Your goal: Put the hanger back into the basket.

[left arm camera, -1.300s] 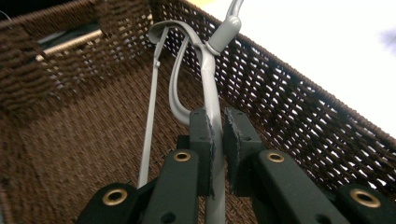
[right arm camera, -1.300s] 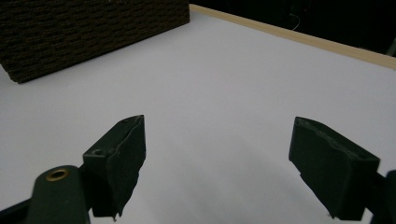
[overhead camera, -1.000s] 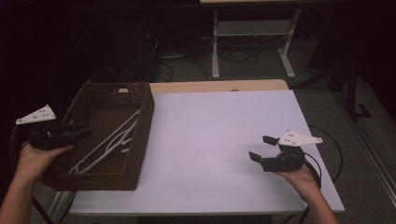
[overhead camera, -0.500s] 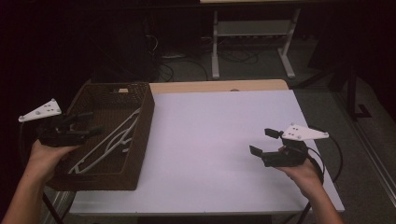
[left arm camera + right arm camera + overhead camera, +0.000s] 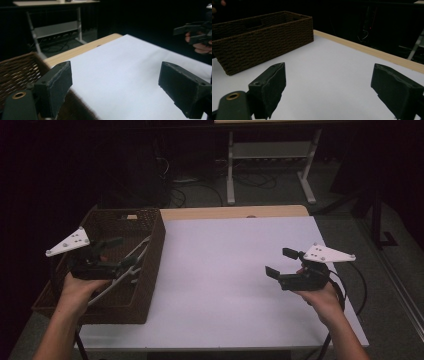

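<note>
High view, wicker basket (image 5: 150, 270), hangers (image 5: 131, 262) (white)

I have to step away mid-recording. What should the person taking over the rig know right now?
Left gripper: open, holding nothing, held above the dark brown woven basket at the table's left end.
Right gripper: open, holding nothing, over the white table top near its right edge.
White hangers lie inside the basket; how many is unclear.
Done: nothing is out of the basket.
Left: probably lower the left gripper, grasp a hanger and lift it out.
</note>
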